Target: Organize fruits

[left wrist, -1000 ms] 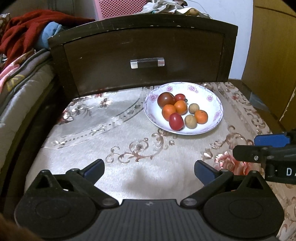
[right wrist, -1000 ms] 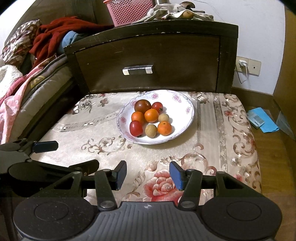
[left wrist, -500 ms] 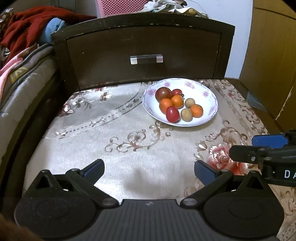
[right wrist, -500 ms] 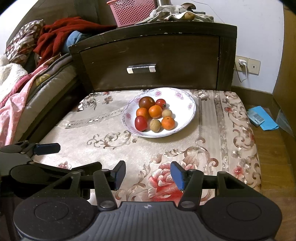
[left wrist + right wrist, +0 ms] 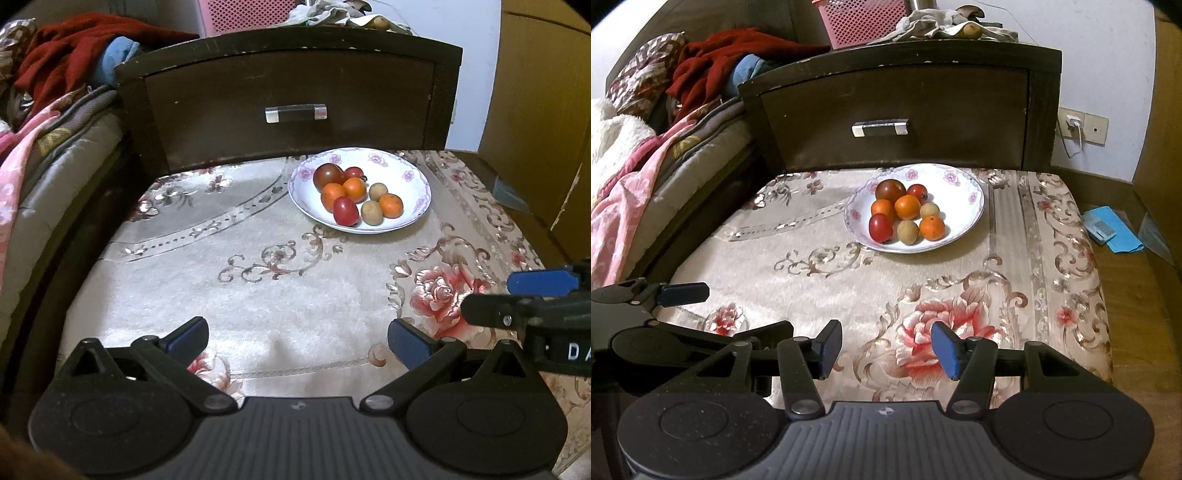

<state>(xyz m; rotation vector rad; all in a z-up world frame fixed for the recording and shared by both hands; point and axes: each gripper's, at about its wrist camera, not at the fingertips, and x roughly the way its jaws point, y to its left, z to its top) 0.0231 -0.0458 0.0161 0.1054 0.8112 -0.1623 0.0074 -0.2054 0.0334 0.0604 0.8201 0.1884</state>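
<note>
A white flowered plate (image 5: 415, 173) (image 5: 964, 186) stands at the back of a floral cloth-covered stool (image 5: 280, 295) (image 5: 960, 291). In it lie a dark red tomato (image 5: 328, 175) (image 5: 890, 189), two smaller red tomatoes, three oranges (image 5: 390, 205) (image 5: 932, 227) and two tan round fruits (image 5: 371, 212) (image 5: 907, 232). My left gripper (image 5: 297, 338) is open and empty, low over the stool's near part. My right gripper (image 5: 886, 347) is open and empty over the red rose print; its finger shows at the right of the left wrist view (image 5: 539, 282). Both are well short of the plate.
A dark wooden nightstand (image 5: 288, 96) (image 5: 897, 110) with a drawer handle stands right behind the stool. A bed with blankets (image 5: 639, 173) runs along the left. A pink basket (image 5: 864, 18) and cloths sit on the nightstand. A blue item (image 5: 1115, 234) lies on the floor right.
Both grippers have drawn back from the plate, so the plate looks smaller and farther. Both stayed open. The fruits have not moved.
</note>
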